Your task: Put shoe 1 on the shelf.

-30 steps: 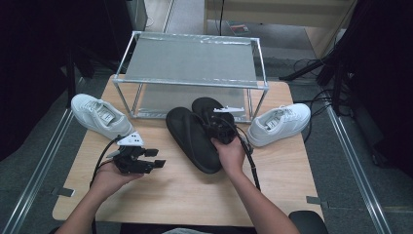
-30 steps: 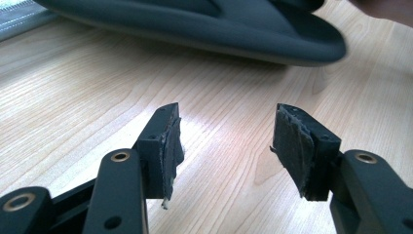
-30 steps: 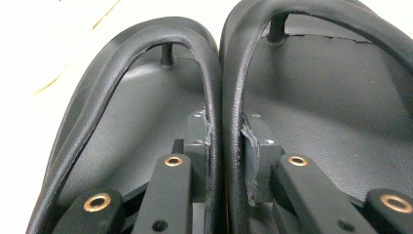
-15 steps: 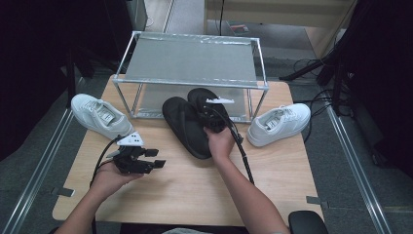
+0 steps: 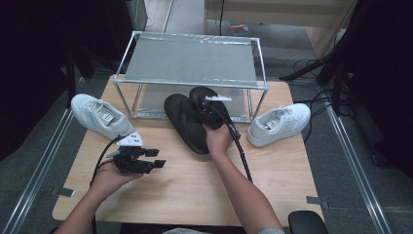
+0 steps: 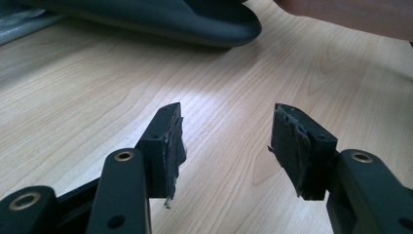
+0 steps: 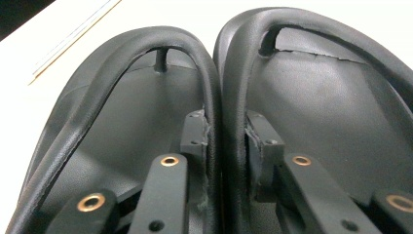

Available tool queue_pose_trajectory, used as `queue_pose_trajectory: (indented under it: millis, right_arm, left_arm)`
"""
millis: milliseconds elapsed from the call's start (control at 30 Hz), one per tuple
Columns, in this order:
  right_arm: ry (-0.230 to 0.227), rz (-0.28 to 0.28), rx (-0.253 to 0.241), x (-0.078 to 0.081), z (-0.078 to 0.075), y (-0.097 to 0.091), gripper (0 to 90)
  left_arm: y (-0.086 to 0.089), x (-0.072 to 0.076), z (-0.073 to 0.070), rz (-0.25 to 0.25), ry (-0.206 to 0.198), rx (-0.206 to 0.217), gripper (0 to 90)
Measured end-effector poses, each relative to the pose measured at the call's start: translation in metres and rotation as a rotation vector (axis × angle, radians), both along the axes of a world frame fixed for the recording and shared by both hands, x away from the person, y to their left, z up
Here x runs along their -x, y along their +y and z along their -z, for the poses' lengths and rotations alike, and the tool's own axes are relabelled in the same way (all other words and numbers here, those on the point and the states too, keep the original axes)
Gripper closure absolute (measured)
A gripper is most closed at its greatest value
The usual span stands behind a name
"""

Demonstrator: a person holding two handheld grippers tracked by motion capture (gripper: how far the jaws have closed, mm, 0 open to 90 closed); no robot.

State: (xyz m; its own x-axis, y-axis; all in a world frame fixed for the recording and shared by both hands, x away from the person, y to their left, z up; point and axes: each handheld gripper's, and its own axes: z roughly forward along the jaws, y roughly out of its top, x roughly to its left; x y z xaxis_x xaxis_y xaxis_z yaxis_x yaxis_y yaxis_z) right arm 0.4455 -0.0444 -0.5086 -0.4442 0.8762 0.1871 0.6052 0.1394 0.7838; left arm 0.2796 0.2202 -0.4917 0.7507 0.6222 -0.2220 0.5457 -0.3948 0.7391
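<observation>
While our right gripper (image 7: 226, 134) pinches the two inner straps of the black flip-flops (image 5: 187, 119) at the shelf rack's (image 5: 192, 84) front edge, jaws just easing wider, our left gripper (image 6: 224, 146) rests open and empty on the table (image 5: 287, 170); we judge placing underway; next, slide pair under rack, release.

No lettering, label, brand or number can be read on anything here.
</observation>
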Motion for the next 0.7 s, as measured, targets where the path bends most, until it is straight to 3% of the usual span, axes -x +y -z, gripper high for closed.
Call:
queue_pose_trajectory:
  millis: [100,267,333,467,533,700]
  right_arm:
    - [-0.009,-0.027,0.002,0.001,-0.001,0.000,60.2]
    - [-0.011,-0.033,-0.003,0.002,-0.005,-0.003,54.9]
    - [-0.011,-0.038,0.005,0.003,-0.006,-0.005,54.3]
    - [-0.003,-0.066,0.018,0.014,-0.010,-0.010,53.5]
    - [-0.020,-0.065,0.024,0.019,-0.012,-0.013,53.2]
    - [-0.006,-0.105,0.028,0.029,-0.018,-0.019,51.7]
  left_arm:
    - [0.000,0.000,0.001,0.000,0.006,-0.003,45.3]
    - [0.000,0.000,0.000,0.002,-0.005,-0.001,46.3]
    - [0.000,0.001,-0.001,0.000,-0.011,0.010,47.0]
    - [0.002,-0.004,-0.002,-0.010,0.046,0.008,48.2]
    - [0.002,-0.005,-0.002,-0.010,0.052,0.005,48.5]
    - [0.000,-0.009,-0.003,-0.002,0.054,0.002,48.5]
